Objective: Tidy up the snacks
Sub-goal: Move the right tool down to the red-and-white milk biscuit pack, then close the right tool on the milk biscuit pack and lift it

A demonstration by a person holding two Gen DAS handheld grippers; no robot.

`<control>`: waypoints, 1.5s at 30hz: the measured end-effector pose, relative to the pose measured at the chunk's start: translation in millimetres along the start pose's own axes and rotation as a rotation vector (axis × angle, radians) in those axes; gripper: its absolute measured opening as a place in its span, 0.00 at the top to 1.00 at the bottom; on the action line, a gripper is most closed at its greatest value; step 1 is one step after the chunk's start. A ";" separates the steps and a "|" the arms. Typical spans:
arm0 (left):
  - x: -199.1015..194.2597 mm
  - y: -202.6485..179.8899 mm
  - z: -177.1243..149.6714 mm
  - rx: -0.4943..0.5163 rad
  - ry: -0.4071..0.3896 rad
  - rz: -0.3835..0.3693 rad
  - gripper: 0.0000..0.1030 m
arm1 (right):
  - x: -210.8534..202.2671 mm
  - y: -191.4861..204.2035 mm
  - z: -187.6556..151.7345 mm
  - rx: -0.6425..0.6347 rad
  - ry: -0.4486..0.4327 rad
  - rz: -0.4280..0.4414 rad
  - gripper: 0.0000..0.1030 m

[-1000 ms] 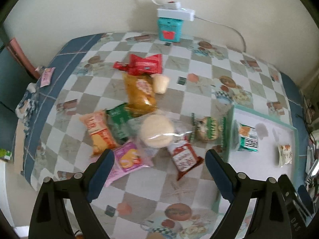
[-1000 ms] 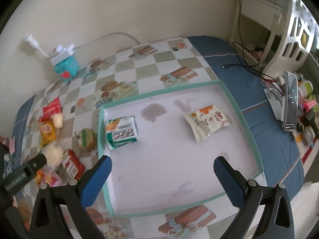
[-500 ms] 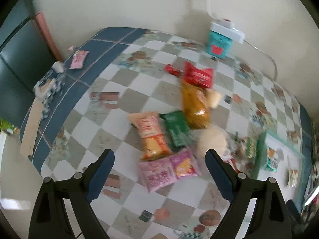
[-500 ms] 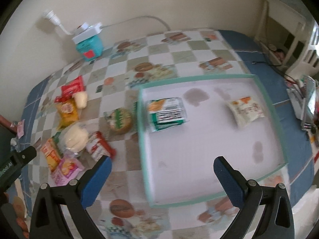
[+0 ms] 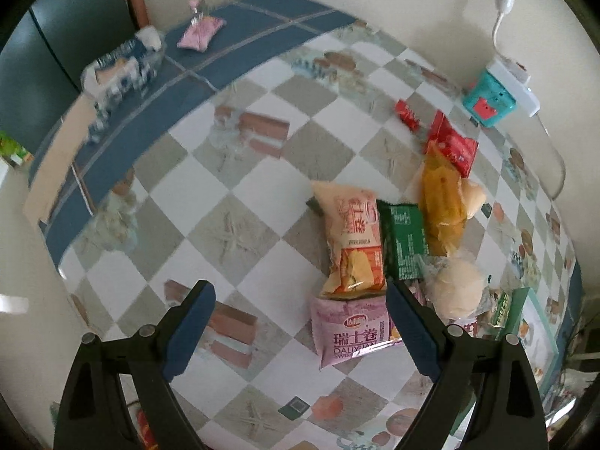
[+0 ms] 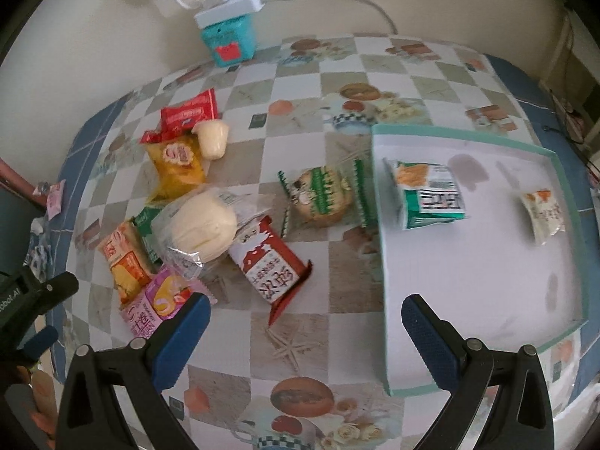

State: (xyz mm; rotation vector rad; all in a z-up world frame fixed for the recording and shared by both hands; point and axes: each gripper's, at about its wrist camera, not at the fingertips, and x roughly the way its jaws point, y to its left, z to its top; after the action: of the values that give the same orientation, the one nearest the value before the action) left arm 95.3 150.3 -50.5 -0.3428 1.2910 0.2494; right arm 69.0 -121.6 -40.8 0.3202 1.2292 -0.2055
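Observation:
Several snack packets lie in a heap on the checked tablecloth: a pink Swiss-roll pack (image 5: pixel 352 332), an orange chip bag (image 5: pixel 352 240), a green packet (image 5: pixel 403 242), a yellow bag (image 5: pixel 442 202), a round bun in clear wrap (image 6: pixel 200 230), a red-and-white pack (image 6: pixel 272 266) and a green-striped cookie pack (image 6: pixel 322 197). A teal-rimmed white tray (image 6: pixel 378 225) at the right holds two packets (image 6: pixel 431 195) (image 6: pixel 543 212). My left gripper (image 5: pixel 300 322) is open above the table, left of the heap. My right gripper (image 6: pixel 305 332) is open and empty, between the heap and the tray.
A teal box with a white power strip (image 6: pixel 228 35) stands at the back against the wall. A small pink pouch (image 5: pixel 200 33) and a patterned bundle (image 5: pixel 120 71) lie on the blue border at the far left. The left gripper's body (image 6: pixel 33 296) shows at the left edge.
Both views have swung left. The left gripper has moved left and closer to the table. The right gripper has moved from over the tray towards the heap. No packet has moved.

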 end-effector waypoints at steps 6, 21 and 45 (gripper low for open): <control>30.7 -5.9 -3.2 -0.010 0.097 -0.006 0.10 | 21.9 6.9 5.7 -0.034 0.036 -0.002 0.00; 50.2 -13.5 -1.2 -0.018 0.144 0.011 0.10 | 54.8 26.0 14.2 -0.179 0.033 0.017 0.15; 38.8 -48.3 5.3 0.058 0.095 0.058 0.10 | 74.1 41.3 8.2 -0.282 -0.013 -0.019 0.51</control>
State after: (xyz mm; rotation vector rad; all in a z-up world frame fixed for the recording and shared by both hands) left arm 128.0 107.4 -81.5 -0.2706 1.4000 0.2465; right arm 113.8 -84.5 -103.1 0.0624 1.2310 -0.0487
